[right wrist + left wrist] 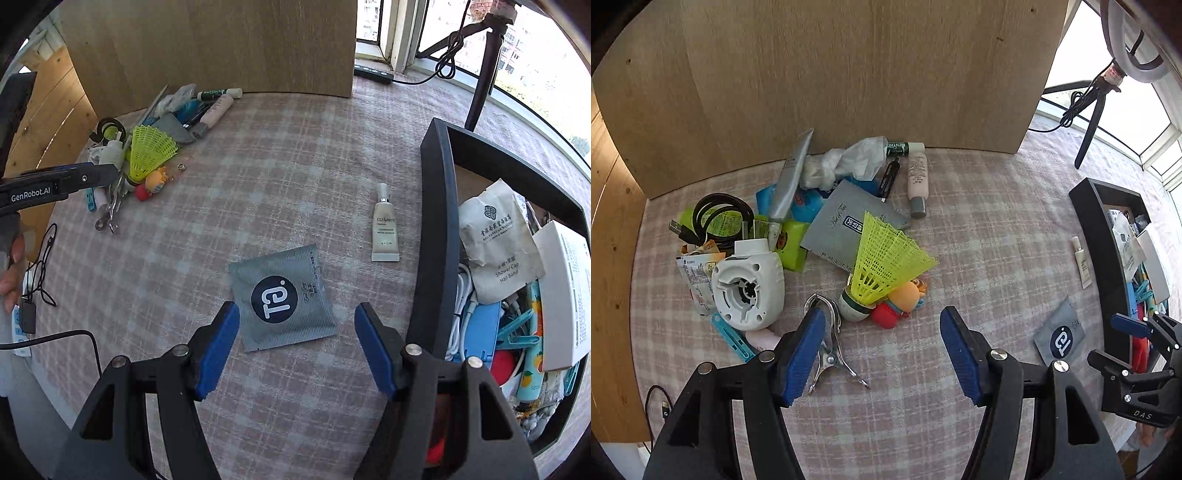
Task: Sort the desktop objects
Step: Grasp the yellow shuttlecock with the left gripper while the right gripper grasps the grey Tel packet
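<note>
Desk (295,166), covered in pale checked cloth, backed by a wooden panel (849,74) along the far edge; broad bare stretch of cloth between the left-hand clutter and the right-hand box. Black storage box (436,229) at the right edge of the desk, open-topped, already crowded with a shower-cap packet, white carton, blue clips and cable. Pile of unsorted objects (798,229) near the panel: white fan housing (748,288), grey comb card (846,225), coiled black cable (720,218), pink bottle (918,177). Left gripper (882,347) with fingers spread wide and empty, low over the cloth just short of the pile; yellow shuttlecock (886,262) lying ahead between the finger lines, tilted over a small orange-and-red toy (901,302); metal clip (827,343) touching or just under the left finger (801,362). Right gripper (295,339) likewise wide apart and holding nothing; grey sachet (282,295) flat on the cloth, its near edge between the fingertips, not touched. Small white tube (385,229) lying apart, between sachet and box wall.
</note>
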`<state>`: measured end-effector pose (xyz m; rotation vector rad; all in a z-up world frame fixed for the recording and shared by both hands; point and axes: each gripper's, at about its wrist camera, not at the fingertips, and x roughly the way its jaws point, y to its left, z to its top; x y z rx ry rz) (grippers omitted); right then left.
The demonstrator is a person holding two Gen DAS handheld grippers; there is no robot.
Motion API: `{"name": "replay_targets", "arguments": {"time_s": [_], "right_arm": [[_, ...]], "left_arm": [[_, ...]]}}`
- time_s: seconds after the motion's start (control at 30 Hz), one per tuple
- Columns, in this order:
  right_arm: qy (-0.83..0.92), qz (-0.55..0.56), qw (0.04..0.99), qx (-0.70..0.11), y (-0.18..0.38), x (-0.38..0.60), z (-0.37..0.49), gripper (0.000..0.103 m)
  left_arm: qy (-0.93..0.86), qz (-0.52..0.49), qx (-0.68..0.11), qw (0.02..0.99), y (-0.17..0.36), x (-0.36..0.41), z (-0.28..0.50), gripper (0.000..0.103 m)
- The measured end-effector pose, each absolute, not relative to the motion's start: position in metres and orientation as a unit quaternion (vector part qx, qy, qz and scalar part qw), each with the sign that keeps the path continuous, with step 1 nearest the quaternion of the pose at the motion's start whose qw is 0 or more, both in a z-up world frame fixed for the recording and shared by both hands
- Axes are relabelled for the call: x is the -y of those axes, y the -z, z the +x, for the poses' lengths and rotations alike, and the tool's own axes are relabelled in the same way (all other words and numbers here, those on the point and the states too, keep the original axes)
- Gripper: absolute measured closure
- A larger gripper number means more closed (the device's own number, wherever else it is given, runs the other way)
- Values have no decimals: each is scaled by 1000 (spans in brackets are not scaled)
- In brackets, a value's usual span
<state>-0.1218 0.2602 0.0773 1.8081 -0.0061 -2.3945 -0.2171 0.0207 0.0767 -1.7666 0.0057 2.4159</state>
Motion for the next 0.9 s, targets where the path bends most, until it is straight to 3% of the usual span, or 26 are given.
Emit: {"name": "replay_targets", "arguments": {"time_s": [0.4, 0.53, 0.67, 0.73, 0.77, 0.9], "right_arm": [[775, 628, 61, 13, -45, -262, -135, 39], [771, 634, 61, 10, -40, -260, -139, 39], [764, 643, 59, -10, -35, -255, -145, 39], [761, 645, 62, -21, -33, -251, -147, 28], [760, 646, 65, -25, -32, -249, -148, 27], [759, 643, 71, -65, -29, -234, -147, 23]], "left_arm": [[-795, -603, 0, 68, -44, -20, -246, 45], [-793, -604, 6, 73, -42, -22, -251, 67], [-795, -602, 12, 75, -37, -19, -253, 67], [-797, -599, 14, 75, -36, -18, -254, 68], [-797, -599, 16, 75, -36, -17, -255, 73], [-796, -600, 35, 74, -33, -13, -256, 74]]}}
